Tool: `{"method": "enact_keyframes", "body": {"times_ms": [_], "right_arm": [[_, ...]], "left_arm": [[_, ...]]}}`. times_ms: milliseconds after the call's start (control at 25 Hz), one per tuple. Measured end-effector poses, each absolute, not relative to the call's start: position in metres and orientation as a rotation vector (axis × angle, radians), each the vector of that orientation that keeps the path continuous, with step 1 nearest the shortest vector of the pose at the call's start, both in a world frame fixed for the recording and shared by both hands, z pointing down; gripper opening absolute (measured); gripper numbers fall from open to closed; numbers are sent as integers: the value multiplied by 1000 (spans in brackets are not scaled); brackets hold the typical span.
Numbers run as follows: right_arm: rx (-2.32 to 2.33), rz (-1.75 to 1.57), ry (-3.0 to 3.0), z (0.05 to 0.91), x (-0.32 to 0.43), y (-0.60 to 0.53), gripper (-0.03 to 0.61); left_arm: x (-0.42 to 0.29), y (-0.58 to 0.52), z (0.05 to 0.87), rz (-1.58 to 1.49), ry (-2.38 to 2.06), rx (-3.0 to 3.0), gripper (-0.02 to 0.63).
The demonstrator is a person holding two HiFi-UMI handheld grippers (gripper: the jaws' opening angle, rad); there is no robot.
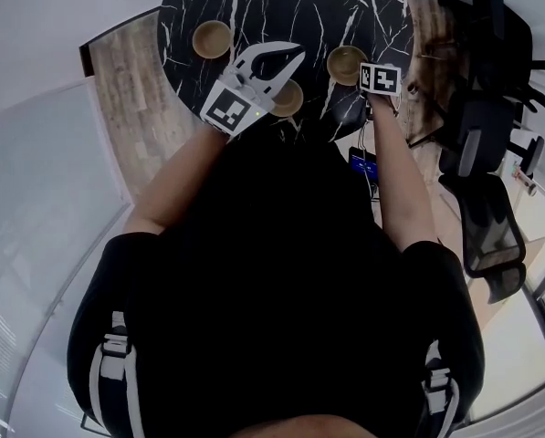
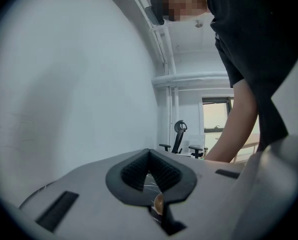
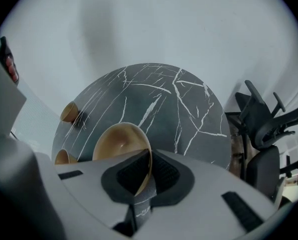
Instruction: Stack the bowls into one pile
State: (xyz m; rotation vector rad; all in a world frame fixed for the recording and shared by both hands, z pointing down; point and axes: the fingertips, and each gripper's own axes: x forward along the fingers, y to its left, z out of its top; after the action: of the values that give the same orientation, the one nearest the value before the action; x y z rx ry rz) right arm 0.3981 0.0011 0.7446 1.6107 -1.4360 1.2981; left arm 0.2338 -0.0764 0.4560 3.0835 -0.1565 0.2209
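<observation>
1. Shows a round black marble desk (image 1: 281, 7), veined in white, from overhead, with three tan bowls spread apart on its near half.
2. Clamps the fingers of the right gripper (image 3: 148, 159) on the near rim of the right-hand bowl (image 3: 120, 141), one pad inside the wall, one outside.
3. Places that bowl at the desk's right side, close to the edge; leaves unclear whether its base touches the marble.
4. Points the right gripper steeply down, its marker cube (image 1: 380, 78) just beside the bowl in the head view.
5. Holds the left gripper (image 1: 299, 51) nearly level over the middle bowl (image 1: 290, 104), fingers together at the tips and clamped on nothing.
6. Offers only a sliver of that bowl and of veined marble through the gap behind the closed tips in the left gripper view.
7. Finds the far-left bowl (image 1: 212, 38) upright on the marble, well apart from both grippers.
8. Frames black office chairs (image 1: 487, 71) on the wooden floor (image 1: 429, 35) right of the desk.
9. Catches a bare forearm (image 2: 238, 129) reaching down at the right of the left gripper view.
</observation>
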Motion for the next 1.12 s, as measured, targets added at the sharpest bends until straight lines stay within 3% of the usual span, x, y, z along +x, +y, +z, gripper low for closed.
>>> {"method": "enact_keyframes", "body": {"times_ms": [1120], "right_arm": [[1510,1255,-1624,679,266,-92,12]], "left_arm": [[85,-103,429,148,-451,3086,5]]}}
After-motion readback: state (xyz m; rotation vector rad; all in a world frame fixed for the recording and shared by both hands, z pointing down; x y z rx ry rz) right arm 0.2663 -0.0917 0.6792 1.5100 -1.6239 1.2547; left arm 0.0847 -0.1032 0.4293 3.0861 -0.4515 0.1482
